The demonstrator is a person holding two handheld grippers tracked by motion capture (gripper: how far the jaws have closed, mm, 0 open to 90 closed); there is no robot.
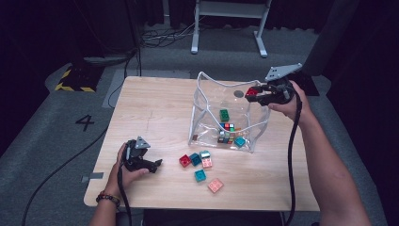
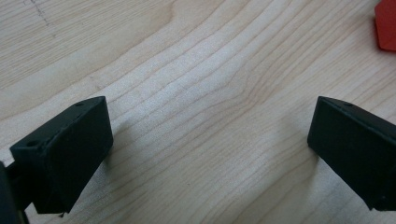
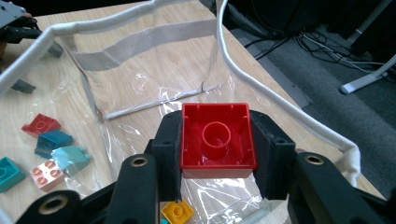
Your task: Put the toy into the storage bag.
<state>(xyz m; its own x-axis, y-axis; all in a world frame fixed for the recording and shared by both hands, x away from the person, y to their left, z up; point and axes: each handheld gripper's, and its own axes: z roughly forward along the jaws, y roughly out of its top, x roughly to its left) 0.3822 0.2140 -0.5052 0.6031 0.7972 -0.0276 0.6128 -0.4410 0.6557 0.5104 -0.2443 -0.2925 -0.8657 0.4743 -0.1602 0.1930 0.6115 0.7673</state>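
We have a red brick (image 3: 218,137) clamped in the right gripper (image 3: 218,154), held over the far right rim of the clear bag (image 1: 203,117), which stands open on the table (image 1: 155,101). We judge the brick light, rigid and hard-shelled, with smooth plastic sides that could slip if the squeeze is loose; it is hollow underneath, with a round tube in the middle facing the gripper's camera. The best hold is the one we have: flat pads on two opposite side walls, square to them, so it cannot twist. The jaws are drawn in narrow, just the brick's width, and press on both its sides.

The bag is soft and floppy, its white corded edge (image 3: 275,93) sagging just beside the brick, so we expect it to give if nudged. Several bricks lie inside already; more lie loose on the table near its front.

Our left gripper (image 1: 149,165) rests on the near left of the table, jaws spread wide with nothing between them.
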